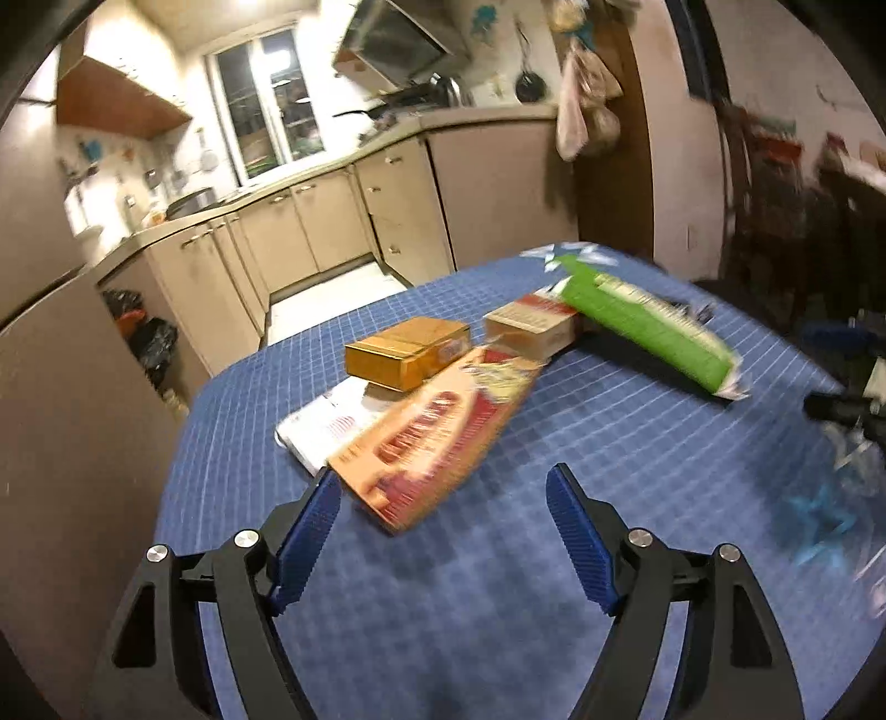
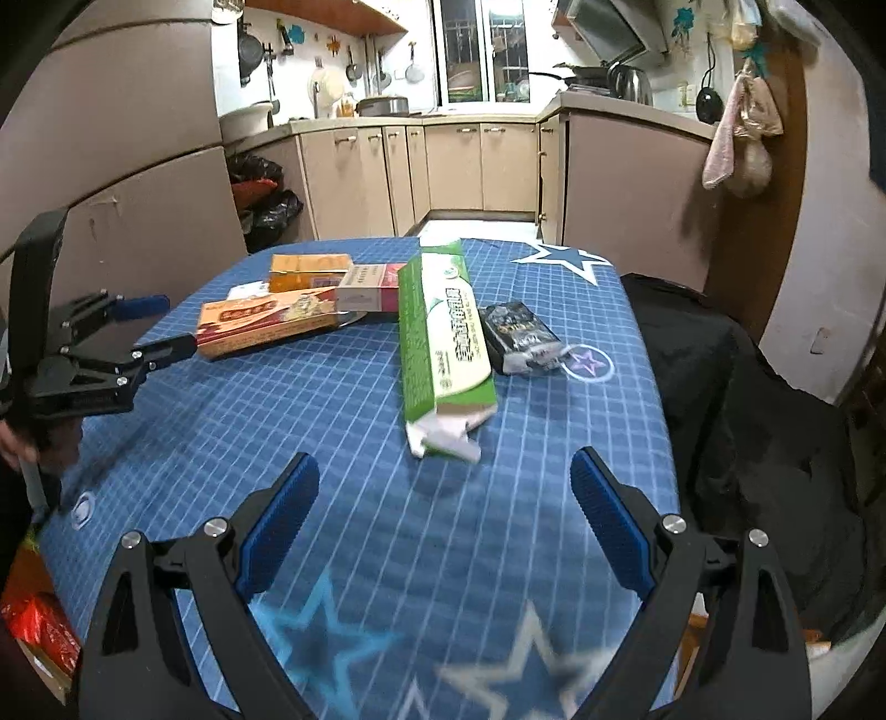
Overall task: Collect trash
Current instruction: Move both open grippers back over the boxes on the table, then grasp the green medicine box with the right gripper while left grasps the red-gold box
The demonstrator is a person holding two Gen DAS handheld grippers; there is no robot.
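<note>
Trash lies scattered across a table covered in a blue cloth with a white grid and star prints. Nearest the middle is a long green and white carton, lying flat with its torn end flaps open toward the near edge. Just beside it, on the side toward the dark chair, sits a small crumpled black packet. On the carton's other side is a cluster of boxes: a long orange and red box lying flat, a small red and white box touching the green carton's far end, and a yellow-orange box behind them. A flat white packet lies partly under the orange and red box.

Both tools hang over the near part of the table, empty. The left gripper has its blue-padded jaws wide apart, with the near corner of the orange and red box just in front of the gap and no pad touching it. The right gripper likewise has its jaws spread wide, aimed at the open end of the green carton, a little short of it. A hand holds the left tool's handle.

Beyond the table are beige kitchen cabinets, a window and dark rubbish bags on the floor.
</note>
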